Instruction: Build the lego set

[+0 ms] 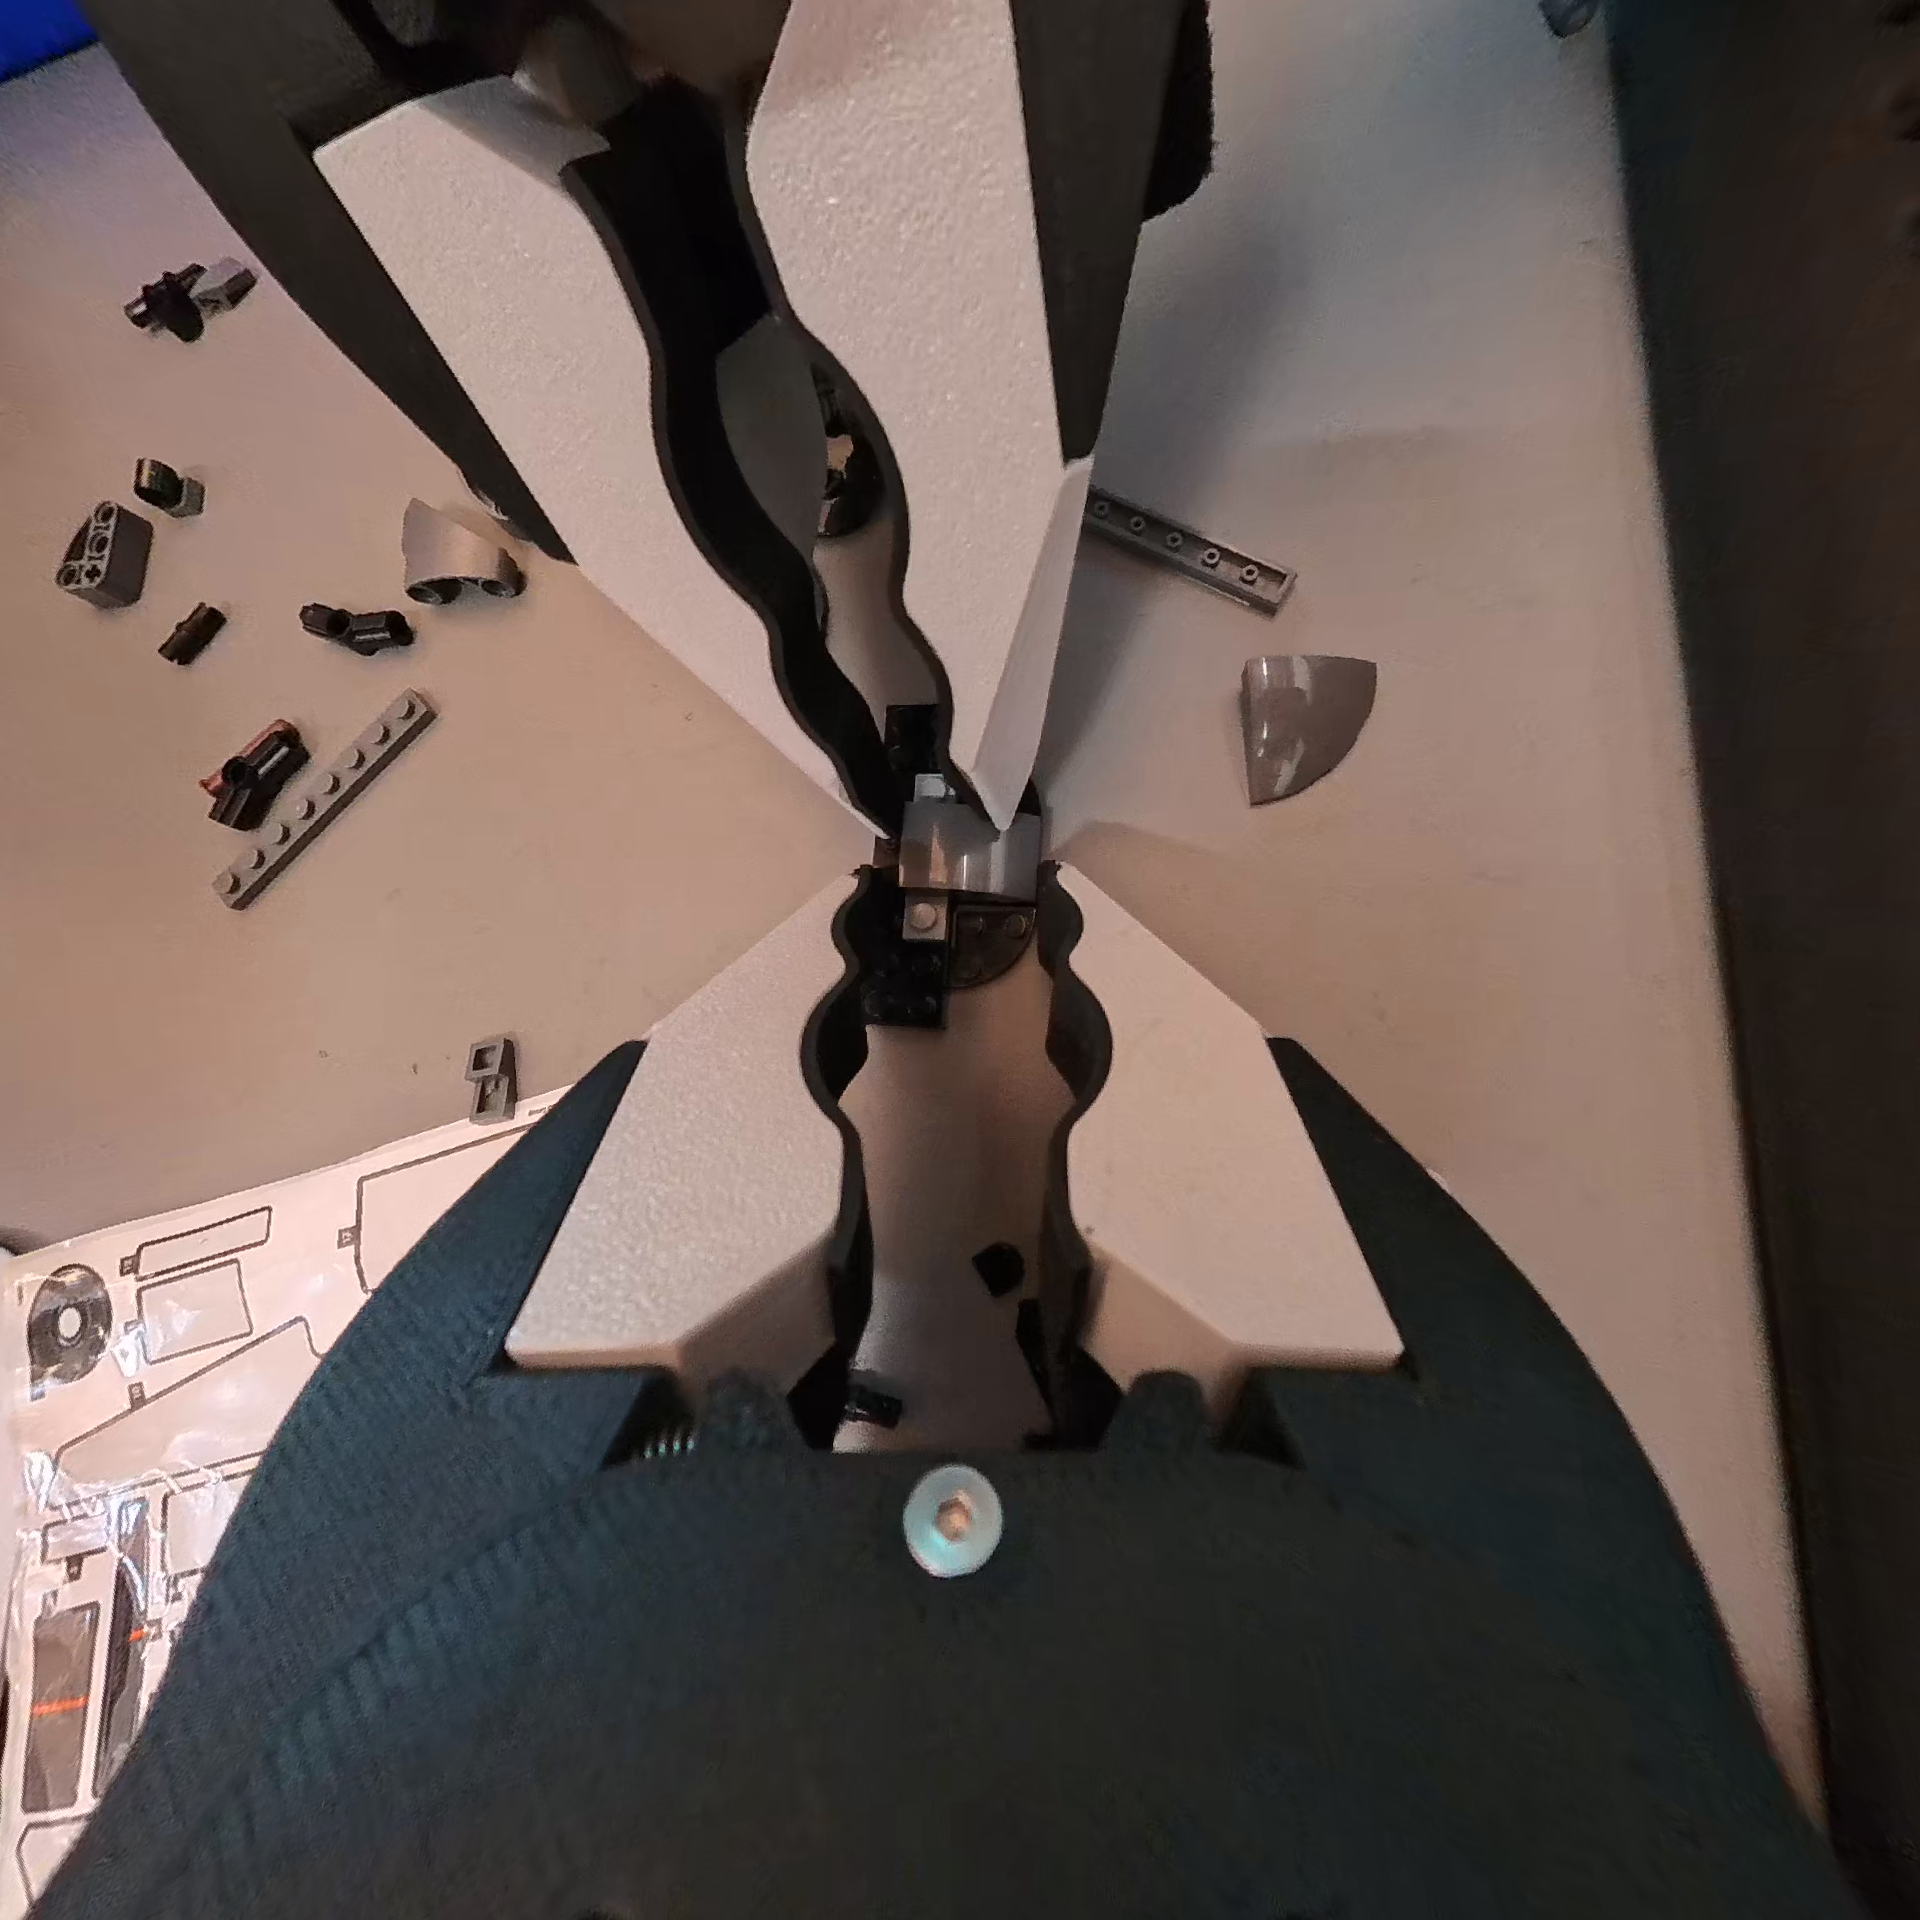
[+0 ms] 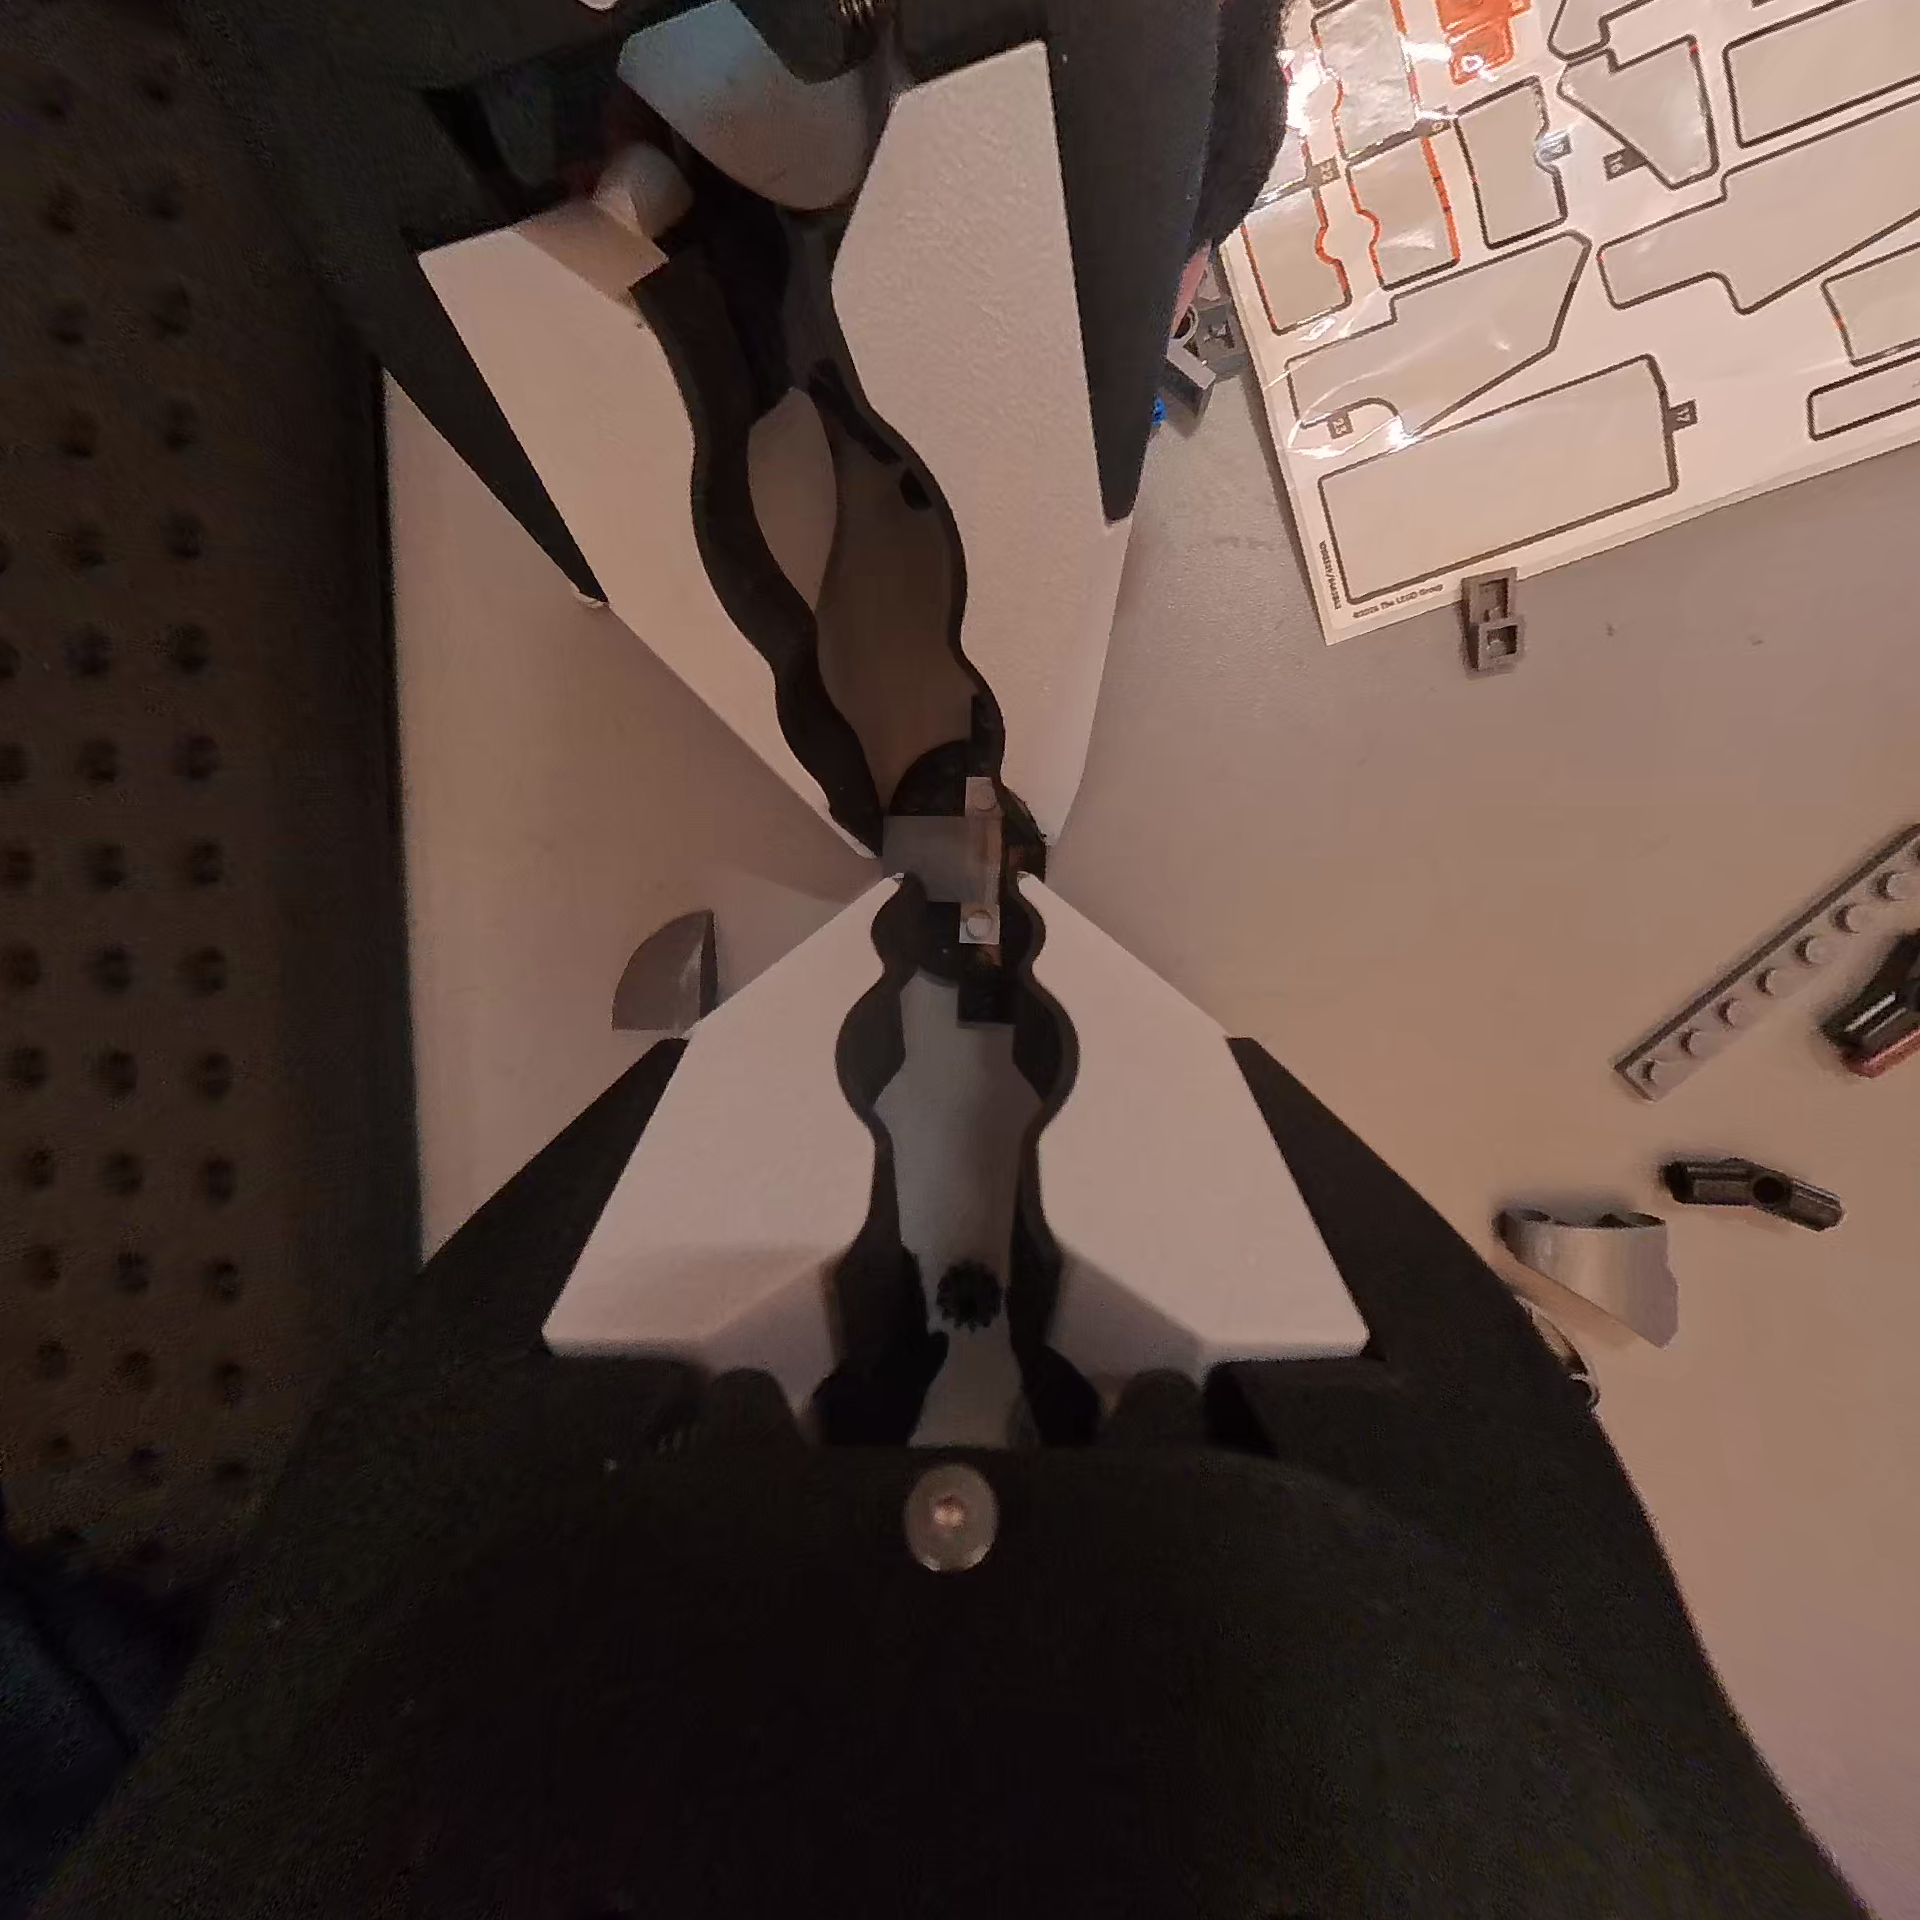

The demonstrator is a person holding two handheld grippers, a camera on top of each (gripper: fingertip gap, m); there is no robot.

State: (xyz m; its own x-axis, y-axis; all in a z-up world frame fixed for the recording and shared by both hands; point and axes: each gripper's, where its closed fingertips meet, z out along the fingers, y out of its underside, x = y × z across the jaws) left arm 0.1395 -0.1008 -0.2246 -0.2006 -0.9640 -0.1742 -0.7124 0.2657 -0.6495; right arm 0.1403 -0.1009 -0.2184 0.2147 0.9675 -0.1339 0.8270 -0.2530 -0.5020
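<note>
- Two grippers meet tip to tip over the table (image 1: 1195,935): the left gripper (image 1: 951,868) and right gripper (image 2: 956,883) both clench one small grey-and-black lego assembly (image 1: 961,862), held above the tabletop.
- Just right of the assembly in the left wrist view lies a grey quarter-dome piece (image 1: 1304,732); beyond it, a grey studded strip (image 1: 1190,556).
- Left of the assembly lies a longer studded plate (image 1: 327,795), with black connectors (image 1: 358,627) farther off.
- A sticker sheet (image 2: 1621,281) lies near the left gripper's side.
</note>
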